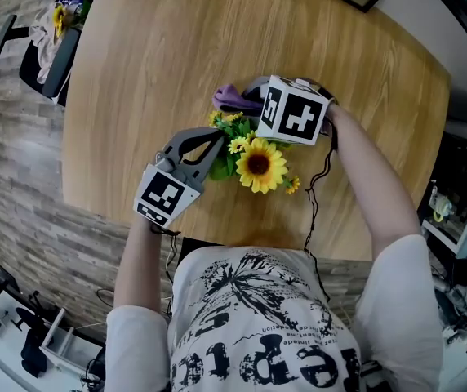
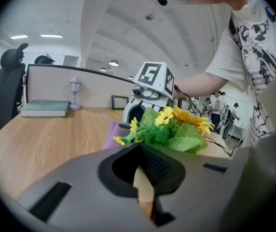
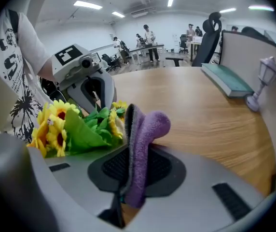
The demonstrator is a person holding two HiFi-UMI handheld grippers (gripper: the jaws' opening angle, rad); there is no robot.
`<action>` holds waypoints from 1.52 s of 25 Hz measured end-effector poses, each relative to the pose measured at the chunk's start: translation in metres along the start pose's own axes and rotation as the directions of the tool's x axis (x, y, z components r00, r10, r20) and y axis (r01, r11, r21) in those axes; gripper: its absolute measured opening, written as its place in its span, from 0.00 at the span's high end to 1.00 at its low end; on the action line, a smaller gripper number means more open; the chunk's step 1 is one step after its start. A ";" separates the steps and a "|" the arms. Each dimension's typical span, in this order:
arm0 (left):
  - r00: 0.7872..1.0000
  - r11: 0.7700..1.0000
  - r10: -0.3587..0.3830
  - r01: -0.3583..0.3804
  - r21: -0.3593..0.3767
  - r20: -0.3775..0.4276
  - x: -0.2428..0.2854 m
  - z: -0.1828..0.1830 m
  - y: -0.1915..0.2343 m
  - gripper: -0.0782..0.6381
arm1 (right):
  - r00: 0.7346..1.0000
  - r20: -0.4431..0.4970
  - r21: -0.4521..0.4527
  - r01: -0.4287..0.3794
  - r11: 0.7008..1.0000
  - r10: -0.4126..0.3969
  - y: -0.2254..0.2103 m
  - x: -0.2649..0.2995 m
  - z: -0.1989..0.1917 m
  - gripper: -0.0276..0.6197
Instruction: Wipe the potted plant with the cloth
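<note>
**Purple cloth clamped at the far side of the sunflower pot**

The potted plant (image 1: pixel 258 166) is seen on the wooden table (image 1: pixel 152 64), close to the edge where the person sits. It is made up of yellow sunflower heads over green leaves, with one large bloom turned upward.

The right gripper (image 1: pixel 248 96) is placed over the plant's far side and is tipped steeply down. In the right gripper view its jaws are closed on the purple cloth (image 3: pixel 145 127), which is pinched between the pads and stands up out of the right gripper (image 3: pixel 131 153) in a folded hump. The plant (image 3: pixel 75 129) lies just beside that hump, with its leaves right against the cloth; whether they actually touch cannot be told. From the head view the cloth (image 1: pixel 233 98) is seen bunched at the plant's far edge.

The left gripper (image 1: pixel 215 140) is brought in from the plant's near left, with its tips at the foliage. In its own view the left gripper (image 2: pixel 140 146) is clenched, the pads drawn together, and the plant (image 2: pixel 176 129) rises directly beyond them. A pale tan patch shows in the slot below the pads; what it is cannot be told. The cloth (image 2: pixel 111 132) is glimpsed behind the leaves.

A teal book (image 2: pixel 44 108), a small lamp (image 2: pixel 75 88) and a picture frame (image 2: pixel 119 102) are set well beyond the plant.
</note>
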State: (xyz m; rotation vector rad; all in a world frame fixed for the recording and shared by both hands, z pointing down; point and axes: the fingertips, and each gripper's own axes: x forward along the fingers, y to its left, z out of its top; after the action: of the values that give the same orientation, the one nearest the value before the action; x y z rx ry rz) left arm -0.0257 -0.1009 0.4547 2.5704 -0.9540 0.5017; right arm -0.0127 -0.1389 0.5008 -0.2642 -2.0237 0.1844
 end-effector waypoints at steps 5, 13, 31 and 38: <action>1.000 1.000 -0.001 0.001 -0.004 0.008 -0.001 0.001 0.000 0.89 | 0.998 -0.058 -0.126 -0.026 0.992 0.019 0.010 0.000 -0.009 0.85; 0.999 1.000 0.025 -0.024 -0.012 0.037 0.001 0.001 0.001 0.89 | 0.991 -0.120 -0.221 -0.089 0.971 0.064 0.018 0.003 -0.022 0.85; 0.997 0.998 0.069 -0.068 -0.017 0.027 0.004 -0.001 0.004 0.89 | 0.986 -0.124 -0.169 -0.134 0.976 0.114 0.043 -0.008 -0.065 0.85; 0.995 0.995 0.094 -0.092 -0.042 0.028 0.004 -0.001 0.004 0.89 | 0.985 -0.110 -0.114 -0.147 0.982 0.135 0.056 -0.012 -0.085 0.85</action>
State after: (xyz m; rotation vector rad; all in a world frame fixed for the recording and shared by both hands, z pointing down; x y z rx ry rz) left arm -0.0253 -0.1052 0.4587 2.5132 -1.0872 0.4652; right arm 0.0739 -0.0870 0.5152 -0.4862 -1.9186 0.1333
